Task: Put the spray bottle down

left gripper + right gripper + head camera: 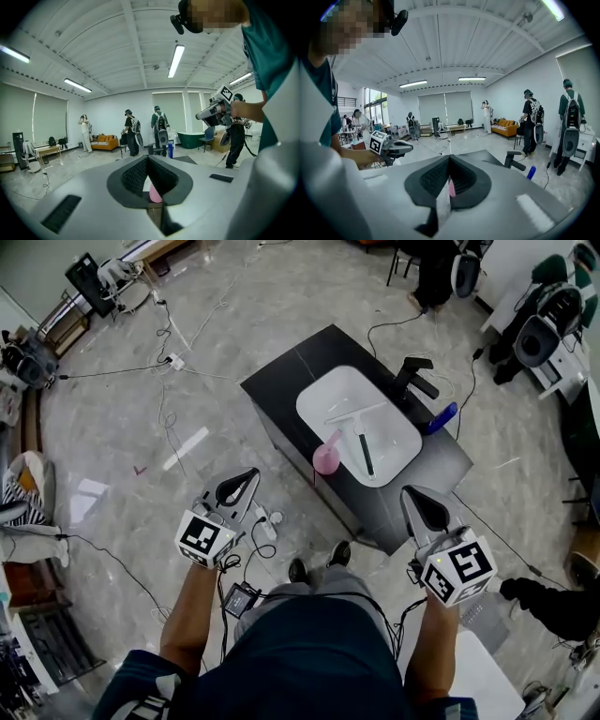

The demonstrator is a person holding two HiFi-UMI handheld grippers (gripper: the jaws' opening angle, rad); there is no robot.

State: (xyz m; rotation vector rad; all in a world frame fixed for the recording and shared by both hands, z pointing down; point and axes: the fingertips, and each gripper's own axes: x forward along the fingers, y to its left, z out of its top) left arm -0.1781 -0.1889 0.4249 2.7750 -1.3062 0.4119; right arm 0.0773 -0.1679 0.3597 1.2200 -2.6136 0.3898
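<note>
The pink spray bottle stands free at the near left edge of the white sink basin, which is set in a black counter. Both grippers hang in the air on my side of the counter, well short of the bottle. My left gripper is shut with nothing in it, and the bottle shows as a pink sliver behind its jaws. On the other side my right gripper also looks shut and empty, and the same bottle shows beyond its pads.
A squeegee lies in the basin. A black faucet and a blue bottle stand on the counter's far right. Cables and a power strip lie on the floor. Several people stand farther back in the room.
</note>
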